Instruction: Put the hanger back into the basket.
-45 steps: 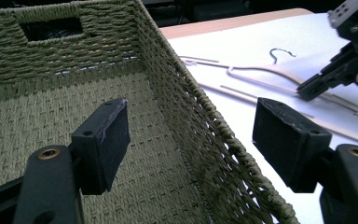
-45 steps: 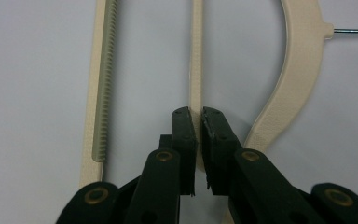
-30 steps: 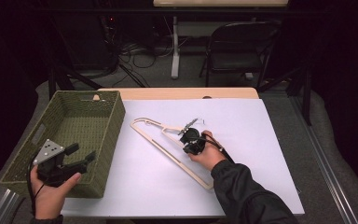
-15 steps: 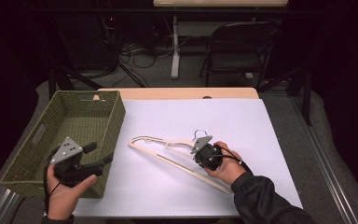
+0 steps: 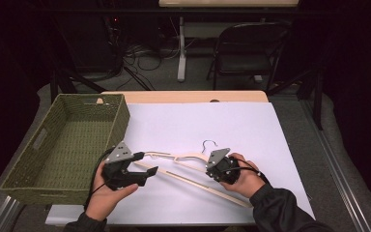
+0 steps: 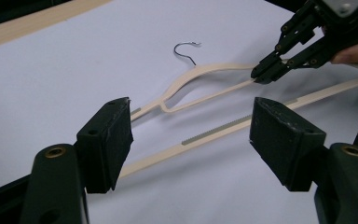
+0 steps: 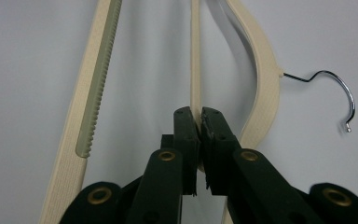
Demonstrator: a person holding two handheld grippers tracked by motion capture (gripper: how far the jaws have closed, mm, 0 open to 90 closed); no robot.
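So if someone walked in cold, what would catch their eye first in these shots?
Probably the cream hanger lying on the white sheet near the table's front, with the right gripper shut on its thin inner bar. Next, the left gripper, open, its fingers spread near the hanger's left end. The green woven basket sits at the left.

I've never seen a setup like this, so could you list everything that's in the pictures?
Hanger: one, cream with a metal hook, on the white sheet.
Basket: one, green woven, table's left side.
White sheet: one, covering the wooden table.
Chair: one, black, behind the table.
Cables: several, on the floor behind.
Left gripper: black, jaws open beside the hanger's left end.
Right gripper: black, shut on the hanger's thin inner bar.
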